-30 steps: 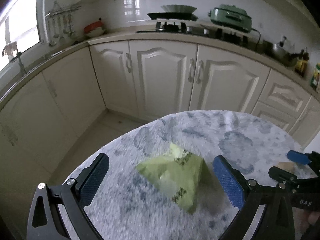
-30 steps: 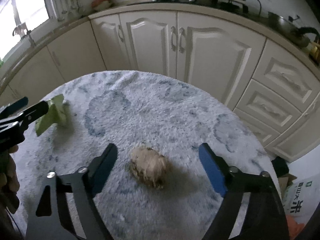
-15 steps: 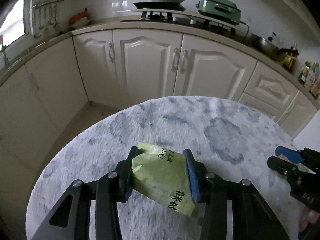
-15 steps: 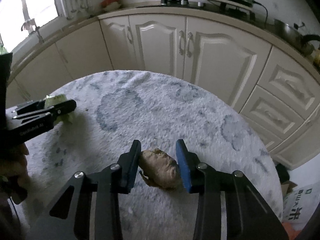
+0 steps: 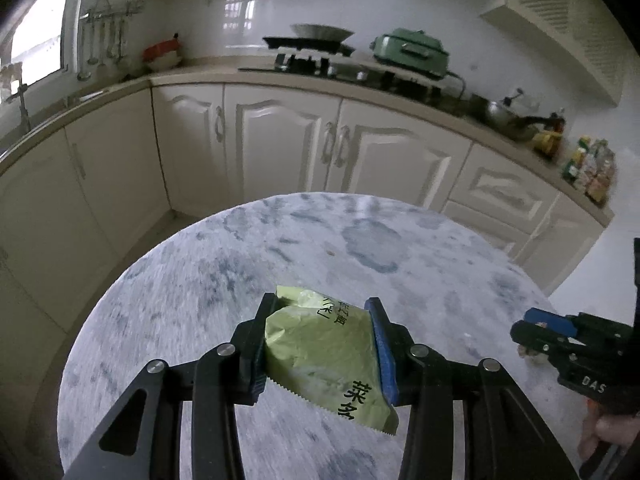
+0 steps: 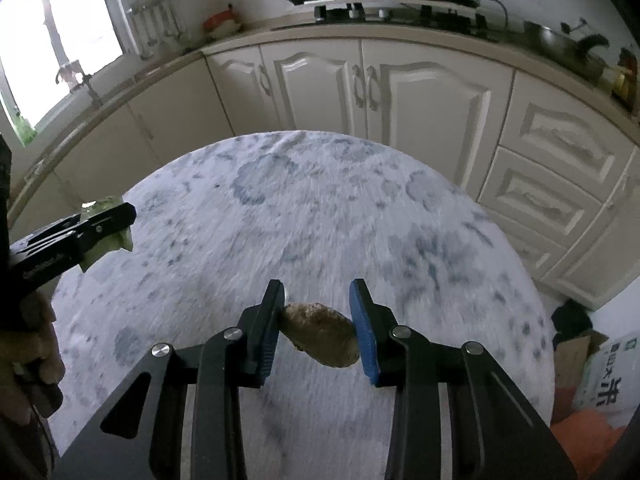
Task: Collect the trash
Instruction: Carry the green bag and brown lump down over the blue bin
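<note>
At about nine o'clock of the round, blue-mottled counter (image 6: 320, 208), seen from the right wrist, the left gripper (image 5: 322, 344) has its jaws pinching a green snack packet (image 5: 324, 356) from both sides. The packet sits above the counter surface, its saw-toothed lower edge hanging free below the fingers. Black Chinese characters are printed on it: two large ones near the lower right corner, the upper reading 菜, and a smaller line near the top that is too creased to read.

Over the counter's six o'clock edge in its own view, the right gripper (image 6: 318, 326) has its jaws pinching a brown crumpled lump of trash (image 6: 322, 338), lifted clear of the surface and tilted down to the right. In the left wrist view this gripper appears at three o'clock, its black body stamped with white letters that begin "DAS"; the rest is cut off. A hand (image 5: 608, 432) grips it from below.

Farther right, on the floor at four o'clock past the counter's rim, lies a white bag (image 6: 608, 380) with green and black Chinese print, too small to read surely, next to a cardboard box (image 6: 572, 346).
</note>
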A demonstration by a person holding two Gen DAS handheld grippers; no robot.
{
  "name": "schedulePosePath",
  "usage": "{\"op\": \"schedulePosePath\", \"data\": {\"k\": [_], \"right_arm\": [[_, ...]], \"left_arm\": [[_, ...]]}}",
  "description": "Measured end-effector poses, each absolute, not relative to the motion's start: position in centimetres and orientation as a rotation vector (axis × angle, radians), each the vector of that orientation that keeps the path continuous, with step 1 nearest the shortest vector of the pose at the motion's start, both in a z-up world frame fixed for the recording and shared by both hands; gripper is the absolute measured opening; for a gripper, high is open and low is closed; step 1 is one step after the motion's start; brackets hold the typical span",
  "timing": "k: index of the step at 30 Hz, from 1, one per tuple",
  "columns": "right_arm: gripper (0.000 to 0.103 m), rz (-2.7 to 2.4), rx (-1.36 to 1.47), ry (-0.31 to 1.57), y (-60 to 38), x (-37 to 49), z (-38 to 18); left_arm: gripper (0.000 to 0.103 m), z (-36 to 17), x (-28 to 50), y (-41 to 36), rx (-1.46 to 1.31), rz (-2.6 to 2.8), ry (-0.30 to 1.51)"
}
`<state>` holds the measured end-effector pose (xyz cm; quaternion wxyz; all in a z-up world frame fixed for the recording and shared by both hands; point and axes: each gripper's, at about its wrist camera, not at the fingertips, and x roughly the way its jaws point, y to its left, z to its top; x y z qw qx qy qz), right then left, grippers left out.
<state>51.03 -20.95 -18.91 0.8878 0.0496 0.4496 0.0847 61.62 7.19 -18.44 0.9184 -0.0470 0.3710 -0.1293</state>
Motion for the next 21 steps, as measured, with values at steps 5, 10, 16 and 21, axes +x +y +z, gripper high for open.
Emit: {"op": "schedulePosePath", "data": {"k": [5,10,16,21], "right_arm": [[0.034,0.150,0.106,0.888,-21.6,47.1,-16.6],[0.034,0.083,0.097,0.834,-23.3,42.6,-13.5],[0.034,-0.011,0.100,0.779,-27.8,37.7,-10.5],[0.034,-0.106,0.124,0.755,-34.2,33.9,-9.5]], "left_arm": [[0.039,-16.2,57.8,6.0,-0.106,-0.335,0.706],[0.039,-14.3,54.5,4.4,-0.121,-0.444,0.649],[0.039,-12.8,50.1,1.0,-0.126,-0.571,0.596],[0.040,-11.7,46.7,-5.8,-0.098,-0.665,0.572]]}}
